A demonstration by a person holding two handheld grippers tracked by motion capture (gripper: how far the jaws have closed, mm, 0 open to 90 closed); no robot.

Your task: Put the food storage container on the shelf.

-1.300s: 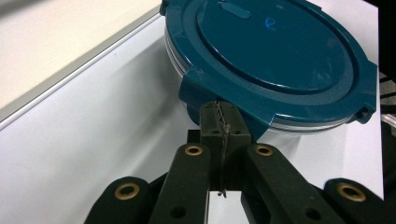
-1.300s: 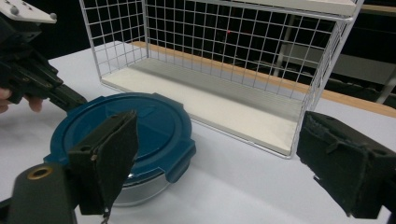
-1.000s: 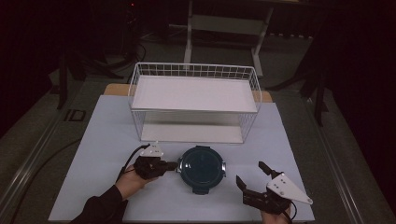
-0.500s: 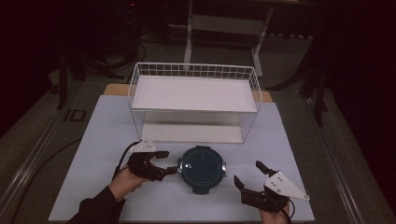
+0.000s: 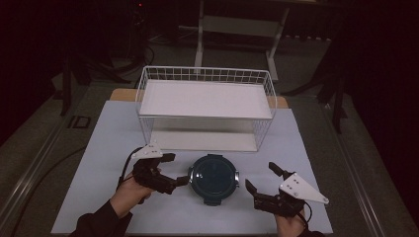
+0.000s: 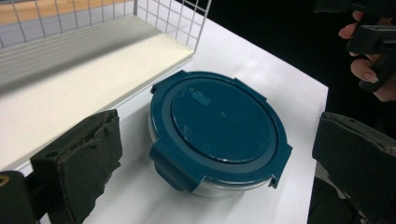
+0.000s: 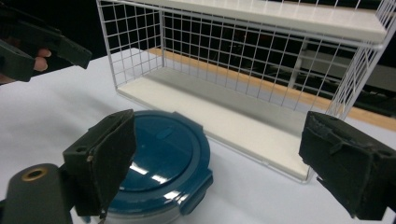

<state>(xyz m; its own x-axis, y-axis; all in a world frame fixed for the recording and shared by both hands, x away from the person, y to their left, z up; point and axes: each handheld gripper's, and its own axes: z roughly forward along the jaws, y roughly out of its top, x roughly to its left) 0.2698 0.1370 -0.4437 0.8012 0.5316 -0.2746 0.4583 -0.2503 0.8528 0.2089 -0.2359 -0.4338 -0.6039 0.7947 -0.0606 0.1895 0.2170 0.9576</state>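
Two grippers, left gripper (image 5: 179,169) jaws just opened, right gripper (image 5: 260,179) apart, flank teal-lidded container (image 5: 213,178); next: grasp container squarely.

No readable text, label, brand, number or sign on anything here.

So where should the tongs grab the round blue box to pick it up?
Probably across the round container at its rim, one pad on each side, coming down from above. It sits flat on the table with its lid latched, and the four clip tabs stick out, so squeeze on the smooth curved stretches between them. The left tongs stand open beside it, holding nothing.
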